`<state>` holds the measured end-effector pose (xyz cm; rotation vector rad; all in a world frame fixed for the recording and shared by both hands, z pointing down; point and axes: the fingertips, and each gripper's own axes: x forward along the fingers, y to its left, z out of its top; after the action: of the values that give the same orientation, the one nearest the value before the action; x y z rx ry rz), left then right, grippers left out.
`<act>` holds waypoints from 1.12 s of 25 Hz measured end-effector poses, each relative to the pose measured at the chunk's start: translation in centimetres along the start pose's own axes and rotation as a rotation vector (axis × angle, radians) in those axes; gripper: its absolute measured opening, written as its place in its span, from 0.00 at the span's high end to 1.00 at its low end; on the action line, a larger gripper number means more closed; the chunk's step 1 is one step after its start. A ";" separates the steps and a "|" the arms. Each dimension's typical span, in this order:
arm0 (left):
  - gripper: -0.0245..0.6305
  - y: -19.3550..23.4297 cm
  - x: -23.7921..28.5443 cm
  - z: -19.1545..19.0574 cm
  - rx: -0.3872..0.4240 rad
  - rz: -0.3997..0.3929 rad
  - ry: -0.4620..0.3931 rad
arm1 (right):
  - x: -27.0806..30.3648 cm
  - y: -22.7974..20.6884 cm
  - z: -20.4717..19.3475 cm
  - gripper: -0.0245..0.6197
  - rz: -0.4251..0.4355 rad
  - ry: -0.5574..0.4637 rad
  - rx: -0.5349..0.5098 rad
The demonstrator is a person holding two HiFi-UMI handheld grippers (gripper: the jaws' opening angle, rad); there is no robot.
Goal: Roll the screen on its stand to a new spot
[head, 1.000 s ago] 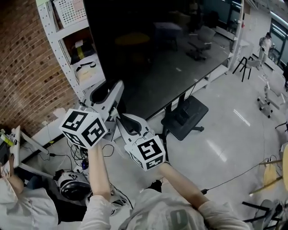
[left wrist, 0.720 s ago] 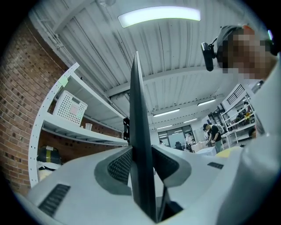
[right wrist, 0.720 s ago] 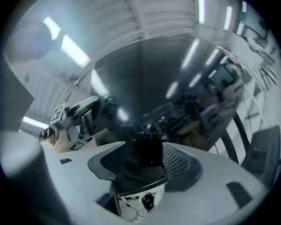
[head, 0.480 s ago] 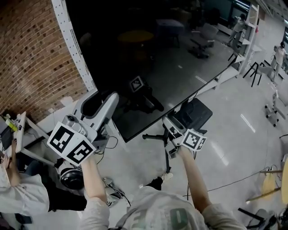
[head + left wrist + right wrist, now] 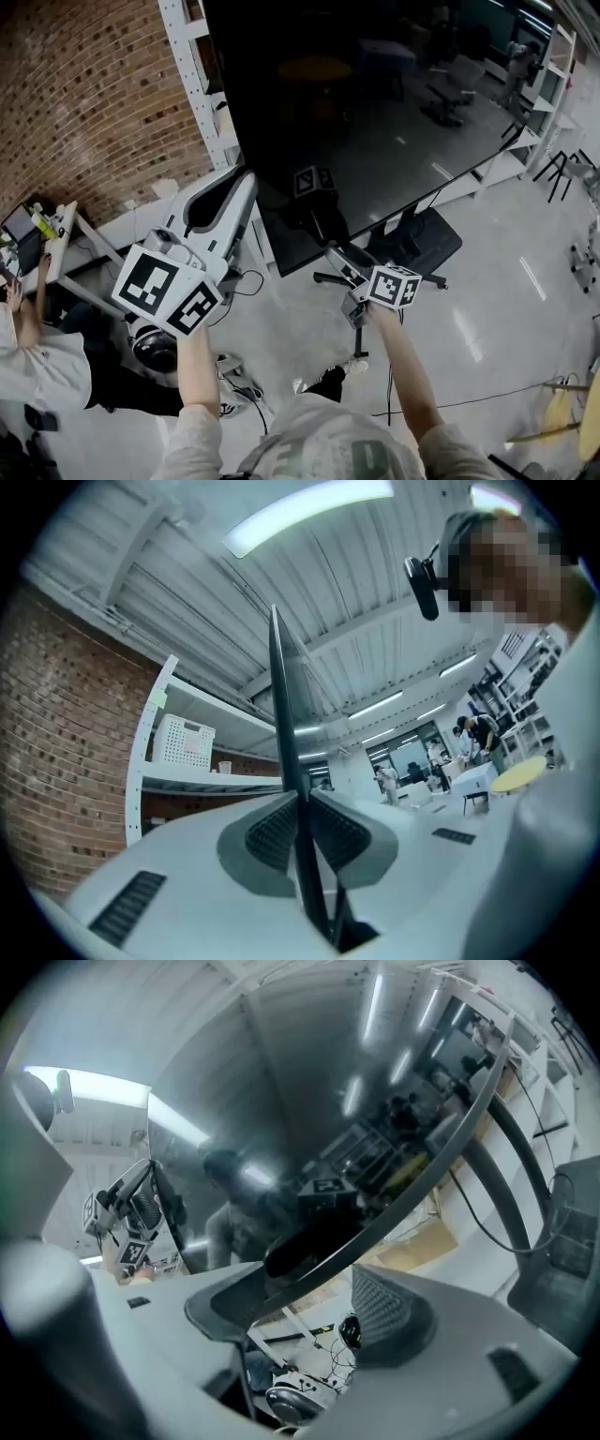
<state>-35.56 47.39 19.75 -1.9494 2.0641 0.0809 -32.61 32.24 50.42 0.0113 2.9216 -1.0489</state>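
Left edge of the screen pinched, bottom edge not yet gripped.

Left of frame: my left gripper [image 5: 242, 184] has just been closing and now pinches the thin side edge of the screen [image 5: 375, 112], hard by the white shelf rack [image 5: 192, 75]. The screen fills the upper middle, its stand base [image 5: 417, 246] on the floor below it. Just right of centre, my right gripper [image 5: 334, 255] has just been opening. Its jaws are spread, with the screen's bottom edge running between them unclamped. Risk: a one-sided shove may swing the panel into the rack, or the pads may slip off that slim edge.
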 end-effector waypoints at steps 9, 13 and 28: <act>0.89 2.7 0.5 -1.3 -0.137 0.035 -0.045 | 2.9 1.0 -2.2 0.54 -0.009 0.052 -0.008; 0.89 3.8 -0.4 -2.3 -0.106 0.117 -0.035 | 1.8 0.4 -1.7 0.54 -0.038 0.067 -0.028; 0.89 2.4 -3.8 -1.7 -0.095 0.319 -0.149 | -5.2 11.2 11.7 0.88 -0.264 -0.287 -0.689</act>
<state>-38.11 50.85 21.90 -1.5919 2.2850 0.3859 -26.86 33.48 34.48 -0.5035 2.8840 0.0041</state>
